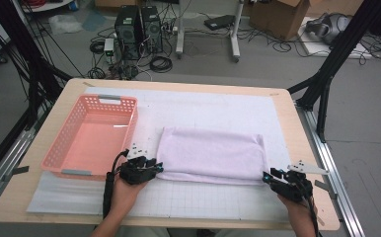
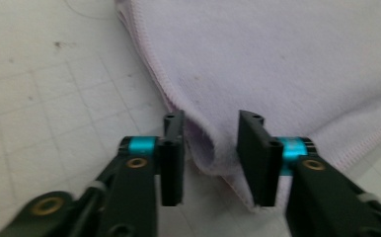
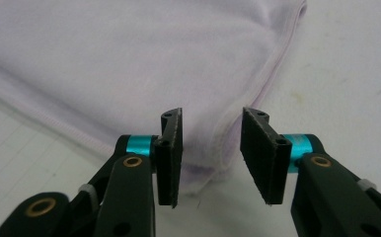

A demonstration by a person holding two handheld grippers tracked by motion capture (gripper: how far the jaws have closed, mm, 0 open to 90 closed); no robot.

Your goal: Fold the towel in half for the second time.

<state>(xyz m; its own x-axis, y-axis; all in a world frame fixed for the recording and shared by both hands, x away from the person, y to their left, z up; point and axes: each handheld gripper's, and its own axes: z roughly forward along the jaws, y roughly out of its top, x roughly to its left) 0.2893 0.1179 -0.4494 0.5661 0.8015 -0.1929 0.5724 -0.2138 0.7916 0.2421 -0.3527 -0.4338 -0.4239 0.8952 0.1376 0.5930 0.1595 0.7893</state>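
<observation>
I read the lilac towel (image 1: 212,154) as light, soft and limp, so it will sag unless I pinch it at its 2 near corners through every folded layer. It lies folded on the white gridded mat (image 1: 218,202), just right of the pink basket (image 1: 93,136). My left gripper (image 2: 210,158) is released with the near-left corner between its jaws, and my right gripper (image 3: 212,153) is likewise spread around the near-right corner, neither clamped yet.
</observation>
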